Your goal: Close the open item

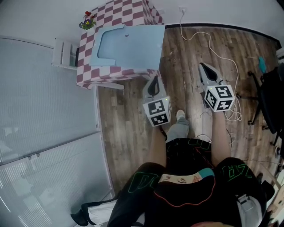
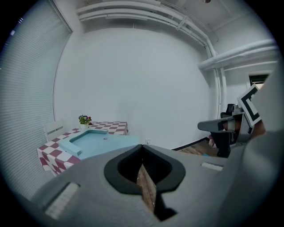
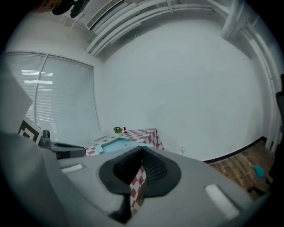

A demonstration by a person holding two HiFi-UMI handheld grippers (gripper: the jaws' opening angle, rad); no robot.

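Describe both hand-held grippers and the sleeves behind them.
Left hand-held gripper and right hand-held gripper: light grey wedge-shaped shells, black-padded jaws tapering to a point, each carrying a white cube with black square markers. The sleeves are short, black, with green outline print.

left gripper (image 1: 154, 85): closed, empty | right gripper (image 1: 207, 71): closed, empty

A pale blue box (image 1: 133, 48) lay open and flat on the checked table (image 1: 120, 13), with its shallow tray beside its spread lid.
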